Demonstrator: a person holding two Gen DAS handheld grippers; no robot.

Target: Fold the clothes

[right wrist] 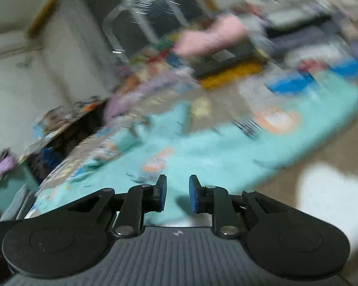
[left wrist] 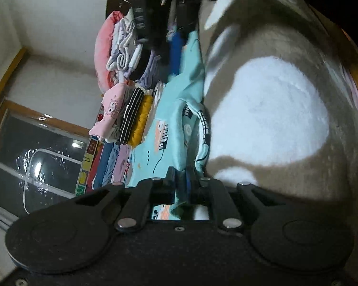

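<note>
— While the left gripper (left wrist: 187,186) is pinching a bunched fold of the turquoise printed garment (left wrist: 179,100) at the bottom centre of its frame, what is worrying you?

— Only a narrow ridge of cloth is sitting between those closed fingers. If the pull is turning sideways, I am judging that the fabric could be sliding out, or the fold could be dragging askew across the beige surface (left wrist: 262,35).

— And the right gripper (right wrist: 177,194)?

— Its blue pads (right wrist: 194,197) are standing apart, holding nothing, hovering low in its frame over the same garment, which is spreading across the middle of that view. Closing blindly could be catching two layers at once.

— Anything near enough to be disturbed?

— Stacks of clothes (left wrist: 124,76) are sitting at the upper centre-left of the left view, just beside the garment's far edge.

— What is staying unclear?

— The right view is blurring heavily, so the garment's outline and layers are hard to read. The left linkage is covering the hem below its fingers.
</note>
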